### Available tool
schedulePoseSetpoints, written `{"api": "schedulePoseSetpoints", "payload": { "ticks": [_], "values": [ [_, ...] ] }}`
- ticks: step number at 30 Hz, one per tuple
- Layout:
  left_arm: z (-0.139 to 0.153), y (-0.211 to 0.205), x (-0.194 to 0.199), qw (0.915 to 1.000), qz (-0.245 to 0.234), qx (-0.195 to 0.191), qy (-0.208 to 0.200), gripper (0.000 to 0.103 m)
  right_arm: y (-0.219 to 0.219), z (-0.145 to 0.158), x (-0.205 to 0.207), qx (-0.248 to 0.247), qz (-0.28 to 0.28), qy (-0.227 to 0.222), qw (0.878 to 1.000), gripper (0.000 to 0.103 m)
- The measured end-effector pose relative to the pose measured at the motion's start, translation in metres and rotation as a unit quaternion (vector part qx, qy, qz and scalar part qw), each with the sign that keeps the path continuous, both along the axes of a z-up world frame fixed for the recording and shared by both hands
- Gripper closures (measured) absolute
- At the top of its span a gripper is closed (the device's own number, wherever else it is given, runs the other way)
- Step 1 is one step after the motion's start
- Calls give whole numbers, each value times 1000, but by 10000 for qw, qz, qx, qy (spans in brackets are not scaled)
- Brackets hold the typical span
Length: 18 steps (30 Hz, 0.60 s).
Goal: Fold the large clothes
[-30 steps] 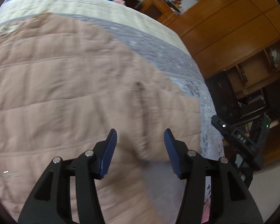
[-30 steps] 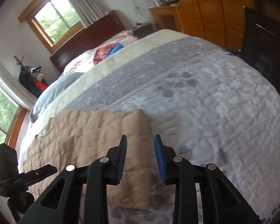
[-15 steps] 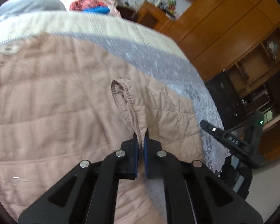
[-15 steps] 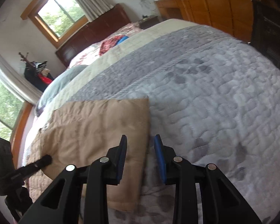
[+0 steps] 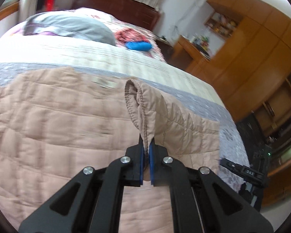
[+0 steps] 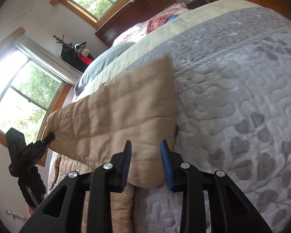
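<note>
Left wrist view: left gripper (image 5: pixel 146 151) clamped on the stitched cuff (image 5: pixel 134 104) of a beige quilted coat (image 5: pixel 54 128), sleeve lifted clear of the garment's body. Coat spread flat across the near half of the bed (image 5: pixel 184 77), over a grey quilted bedspread (image 6: pixel 242 89), sleeve end raised toward the middle. Right wrist view: right gripper (image 6: pixel 146 165) poised with fingers (image 6: pixel 165 165) apart over the near right edge of the coat, fabric lying between them but not pinched. Grey pillow (image 5: pixel 71 27) and a blue bundle (image 5: pixel 138 45) far off near the headboard, well apart from the work.

Judged as a sleeve fold in hand, early in the task. Best carried low and straight across the coat's body, cuff kept taut enough to stop the padded sleeve buckling, then laid parallel to the side seam before release. Worth steadying the coat's edge with the right gripper, since slick quilted fabric likely slides on the bedspread. Thin grip at the cuff hem: slow pull advised to avoid slipping out.
</note>
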State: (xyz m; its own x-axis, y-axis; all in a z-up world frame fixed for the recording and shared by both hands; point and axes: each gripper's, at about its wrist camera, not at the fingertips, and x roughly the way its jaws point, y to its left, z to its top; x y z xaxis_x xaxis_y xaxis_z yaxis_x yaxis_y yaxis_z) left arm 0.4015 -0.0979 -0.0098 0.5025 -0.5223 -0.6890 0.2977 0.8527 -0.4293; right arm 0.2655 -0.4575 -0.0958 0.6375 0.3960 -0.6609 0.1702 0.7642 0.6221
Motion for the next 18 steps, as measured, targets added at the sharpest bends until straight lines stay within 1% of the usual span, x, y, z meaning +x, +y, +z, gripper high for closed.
{"api": "schedulePoseSetpoints", "payload": {
  "ticks": [3,7,10,13,14,15,16,18],
  "values": [
    [3,36,9,9994,349,38,-21,101,10,2,11,-221,55,103,9997,71],
    [-4,73,21,9981,601,104,126,100,31,1,28,-236,305,165,9991,71],
    [-24,87,31,9963,745,225,353,100,48,-3,40,-398,403,293,9980,71],
    [-52,95,42,9941,763,358,685,100,58,-11,47,-807,361,537,9946,71],
    [-64,94,43,9930,779,394,790,100,58,-13,48,-886,351,576,9938,70],
    [-73,96,44,9924,785,401,854,99,59,-15,49,-953,338,627,9929,64],
    [-82,97,46,9920,791,394,904,99,58,-20,50,-927,319,683,9928,64],
    [-93,98,45,9925,775,374,870,96,54,-26,50,-800,297,684,9940,63]
  ]
}}
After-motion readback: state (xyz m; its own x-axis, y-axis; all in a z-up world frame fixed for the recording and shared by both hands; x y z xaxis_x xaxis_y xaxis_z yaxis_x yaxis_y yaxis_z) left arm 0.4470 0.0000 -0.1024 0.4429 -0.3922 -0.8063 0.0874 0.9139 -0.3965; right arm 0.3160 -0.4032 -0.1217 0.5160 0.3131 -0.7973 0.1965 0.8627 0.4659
